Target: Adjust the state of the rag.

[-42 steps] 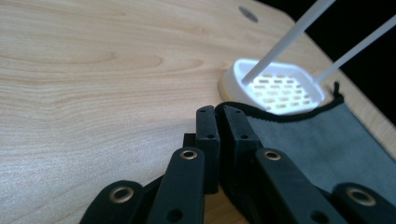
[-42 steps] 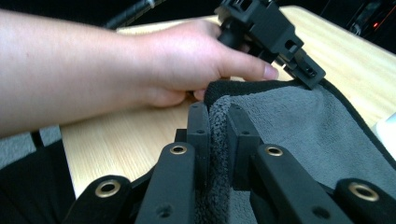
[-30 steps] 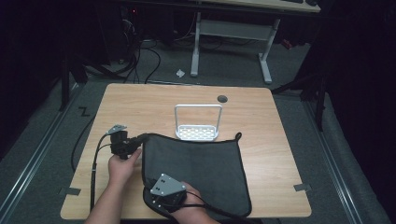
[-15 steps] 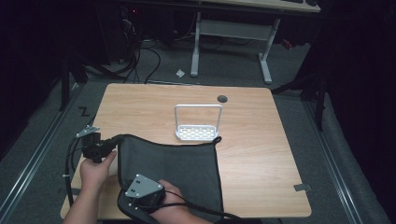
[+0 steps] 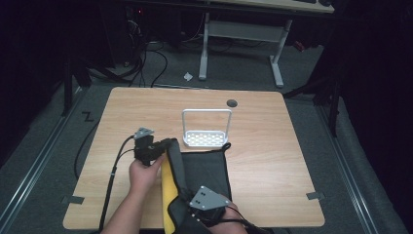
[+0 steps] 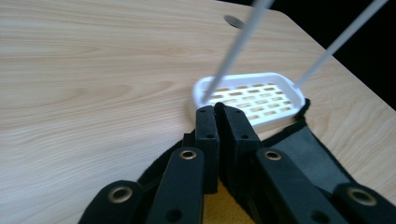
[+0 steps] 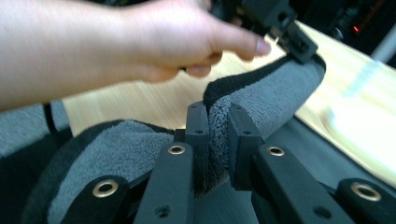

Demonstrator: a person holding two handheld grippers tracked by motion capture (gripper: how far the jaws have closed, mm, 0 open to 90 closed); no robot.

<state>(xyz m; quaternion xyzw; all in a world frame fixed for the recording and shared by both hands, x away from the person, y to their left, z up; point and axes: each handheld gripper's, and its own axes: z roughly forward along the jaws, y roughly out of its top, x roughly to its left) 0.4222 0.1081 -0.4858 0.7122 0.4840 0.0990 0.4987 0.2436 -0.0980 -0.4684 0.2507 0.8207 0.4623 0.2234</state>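
Evidently the dark cloth is being folded: half a second ago it lay spread flat over the lower middle of the desk, and now its left edge has been lifted and carried toward the right, so that a raised fold runs from the centre of the high view down to its bottom edge. A yellow underside shows along that fold, which was hidden in the earlier pictures. Both hands have swung rightward with it.

The left hand-held gripper sits just left of centre, its jaws clamped on the far corner of the cloth; in the left gripper view the jaws stand nearly together with a thin black edge between them. The right hand-held gripper, at the bottom centre, pinches the near edge, and the right gripper view shows grey fleece squeezed between its pads.

My reading is that the first fold is about halfway over; the lifted side has yet to be laid down on the part that rests flat, close to the white rack at the frame's centre.

No brand, label or readable writing appears on the cloth, the rack or the desk.
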